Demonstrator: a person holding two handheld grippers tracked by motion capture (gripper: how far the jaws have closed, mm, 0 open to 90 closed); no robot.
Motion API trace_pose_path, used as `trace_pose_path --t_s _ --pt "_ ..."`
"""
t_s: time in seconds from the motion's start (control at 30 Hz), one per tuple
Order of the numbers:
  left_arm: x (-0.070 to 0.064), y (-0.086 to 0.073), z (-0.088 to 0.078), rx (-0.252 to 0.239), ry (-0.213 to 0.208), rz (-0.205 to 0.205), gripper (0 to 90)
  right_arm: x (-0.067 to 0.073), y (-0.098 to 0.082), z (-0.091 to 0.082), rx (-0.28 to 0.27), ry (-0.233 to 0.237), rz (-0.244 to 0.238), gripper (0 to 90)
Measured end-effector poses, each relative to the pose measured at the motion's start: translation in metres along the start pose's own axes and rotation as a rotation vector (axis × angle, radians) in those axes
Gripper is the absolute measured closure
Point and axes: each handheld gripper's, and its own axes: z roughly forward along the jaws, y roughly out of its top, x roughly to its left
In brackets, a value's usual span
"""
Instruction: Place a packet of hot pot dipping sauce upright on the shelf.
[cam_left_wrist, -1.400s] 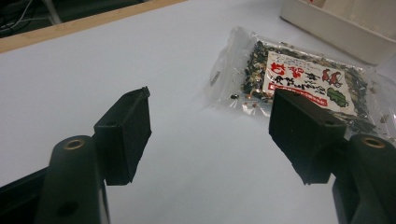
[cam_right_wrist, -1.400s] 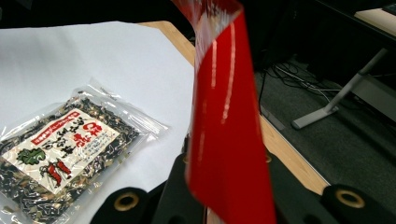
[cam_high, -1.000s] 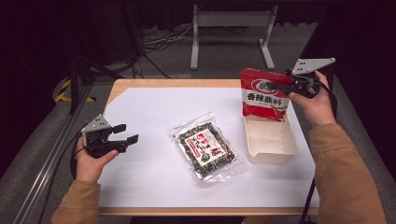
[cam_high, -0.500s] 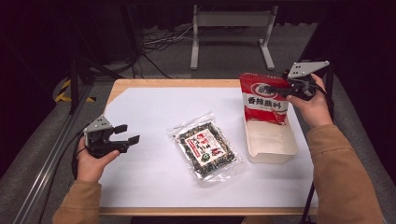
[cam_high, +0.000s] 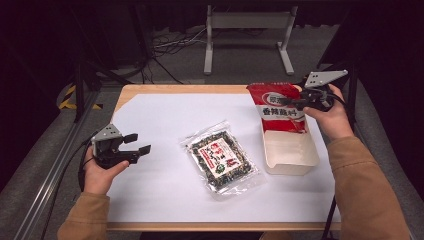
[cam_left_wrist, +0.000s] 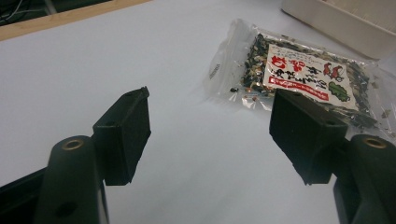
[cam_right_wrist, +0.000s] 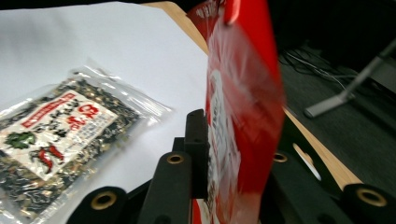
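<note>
Two grippers, two snack packets and one tray are showing. At the lower left of the high view, the left gripper (cam_high: 136, 144) is hovering low over the white table (cam_high: 165, 120), its jaws standing apart. The clear seaweed packet (cam_high: 220, 159) is lying flat at centre. At the upper right, the right gripper (cam_high: 289, 101) is clamping the red packet (cam_high: 279, 107) upright over the beige tray (cam_high: 292, 155).

I'm looking at a lab-like recording room — dark curtained surround, loose black floor cables (cam_high: 165, 47), grey metal stand legs (cam_high: 247, 37), wood-edged white-topped counter (cam_high: 165, 107).
</note>
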Motion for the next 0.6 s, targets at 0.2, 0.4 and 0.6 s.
trace_pose_path --t_s 0.2,0.4,0.6 --pt "0.001 0.000 0.000 -0.004 -0.006 -0.005 29.8 -0.003 -0.010 -0.007 0.057 -0.058 0.032 78.9" --pt "-0.001 0.001 0.001 -0.002 -0.009 -0.007 29.7 0.002 -0.015 -0.015 0.106 -0.074 0.035 81.8" --pt "-0.001 0.001 0.001 -0.003 -0.009 -0.006 29.5 0.004 -0.021 -0.014 0.150 -0.097 0.038 76.4"
